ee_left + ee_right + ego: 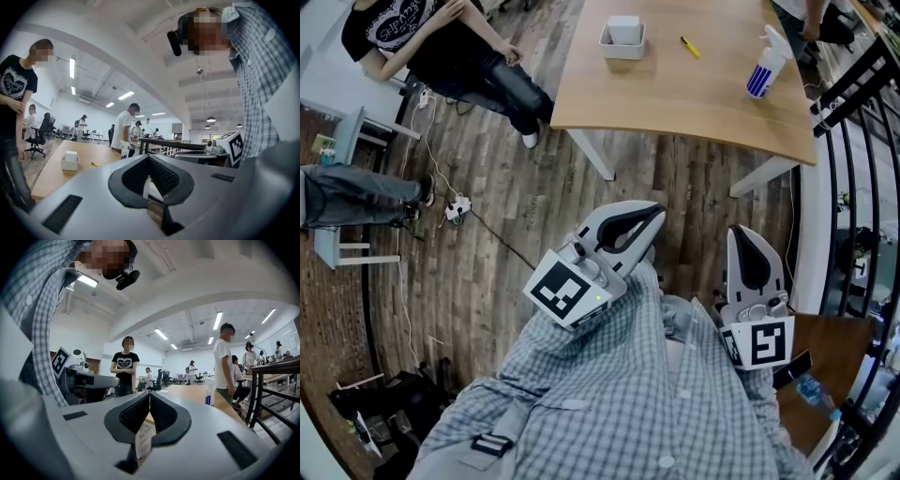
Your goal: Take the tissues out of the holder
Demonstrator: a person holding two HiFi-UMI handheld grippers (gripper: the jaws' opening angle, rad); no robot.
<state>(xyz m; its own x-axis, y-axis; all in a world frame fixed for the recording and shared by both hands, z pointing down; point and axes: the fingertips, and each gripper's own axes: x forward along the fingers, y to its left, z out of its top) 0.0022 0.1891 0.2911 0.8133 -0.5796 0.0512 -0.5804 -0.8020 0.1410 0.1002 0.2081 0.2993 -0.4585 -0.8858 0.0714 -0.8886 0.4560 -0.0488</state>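
In the head view the holder [622,49] sits on the far part of the table [694,94], well apart from the left gripper [649,216] and the right gripper [746,234]. The tissues [623,26] stand above its rim. They look light, soft and easily torn, so that exposed top is the place to pinch. The left gripper view shows its jaws together, holding nothing. The right gripper view shows the same.

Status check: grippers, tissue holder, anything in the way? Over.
Left gripper, right gripper shut, empty, short of table. Tissues in holder. Nothing in the way.
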